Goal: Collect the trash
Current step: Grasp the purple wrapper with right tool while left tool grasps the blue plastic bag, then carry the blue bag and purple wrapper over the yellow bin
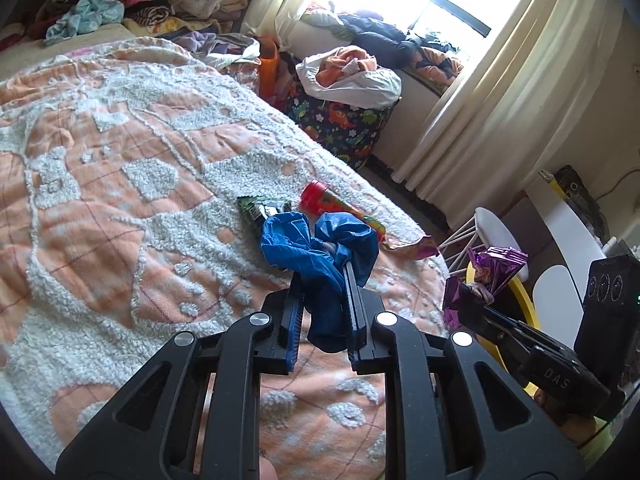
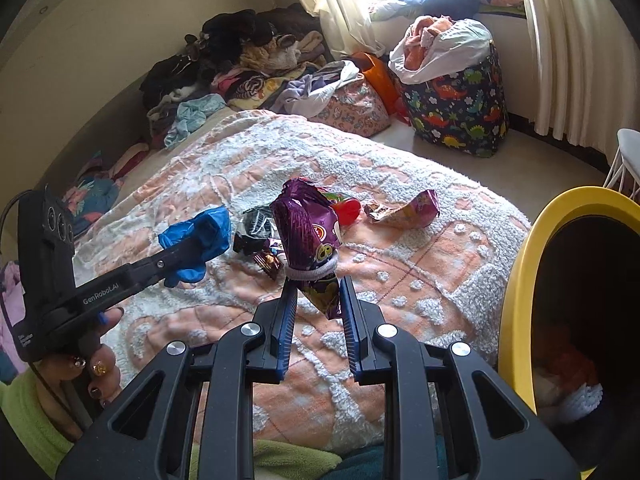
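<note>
My left gripper point(image 1: 324, 272) is shut on a crumpled blue plastic bag point(image 1: 316, 248), held above the peach and white bedspread point(image 1: 120, 200). The right wrist view shows the same blue bag point(image 2: 200, 236) in the left gripper point(image 2: 188, 248). My right gripper point(image 2: 318, 284) is shut on a purple snack wrapper point(image 2: 304, 224) with a pale band round its lower part. On the bed behind lie a red-lidded tube point(image 1: 320, 198), a green and black wrapper point(image 1: 260, 208) and a pink wrapper point(image 2: 404, 210). A yellow-rimmed bin point(image 2: 516, 280) stands open at the right of the bed.
A dinosaur-print bag point(image 2: 456, 112) stuffed with clothes stands on the floor by the curtains point(image 2: 572, 60). Piles of clothes point(image 2: 248, 64) cover the far end of the bed. A white stool point(image 1: 492, 232) stands next to the bin. A person's hand point(image 2: 96, 360) holds the left gripper.
</note>
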A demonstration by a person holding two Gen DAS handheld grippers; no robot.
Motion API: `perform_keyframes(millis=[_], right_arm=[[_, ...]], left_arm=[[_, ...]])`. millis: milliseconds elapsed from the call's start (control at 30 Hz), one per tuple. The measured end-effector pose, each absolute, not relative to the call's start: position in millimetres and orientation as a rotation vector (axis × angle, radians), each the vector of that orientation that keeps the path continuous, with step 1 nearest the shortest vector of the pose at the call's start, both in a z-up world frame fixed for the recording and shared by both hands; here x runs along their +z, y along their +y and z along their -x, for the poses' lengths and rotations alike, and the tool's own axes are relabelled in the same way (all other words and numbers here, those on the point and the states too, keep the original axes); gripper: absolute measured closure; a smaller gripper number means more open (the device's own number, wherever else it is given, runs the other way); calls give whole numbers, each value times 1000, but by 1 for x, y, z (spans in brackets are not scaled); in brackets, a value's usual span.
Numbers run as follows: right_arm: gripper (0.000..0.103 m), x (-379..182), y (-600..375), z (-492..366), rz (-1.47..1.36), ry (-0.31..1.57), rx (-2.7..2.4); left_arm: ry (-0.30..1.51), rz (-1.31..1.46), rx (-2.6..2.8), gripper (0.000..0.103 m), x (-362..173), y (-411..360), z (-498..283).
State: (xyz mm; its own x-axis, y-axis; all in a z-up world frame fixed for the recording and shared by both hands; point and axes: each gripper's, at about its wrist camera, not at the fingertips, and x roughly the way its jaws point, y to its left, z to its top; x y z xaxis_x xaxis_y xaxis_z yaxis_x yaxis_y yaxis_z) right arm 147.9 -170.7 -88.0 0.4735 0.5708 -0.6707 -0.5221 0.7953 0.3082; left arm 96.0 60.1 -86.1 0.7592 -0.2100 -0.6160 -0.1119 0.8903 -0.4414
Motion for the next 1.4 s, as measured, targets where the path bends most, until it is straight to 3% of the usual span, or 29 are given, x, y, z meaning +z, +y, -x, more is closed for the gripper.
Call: perform_keyframes(millis=[1400], right_arm=[[82,-32,-264,-138,-168,681,547]], left_arm=[[644,386,-206,91,-40,-10,-89]])
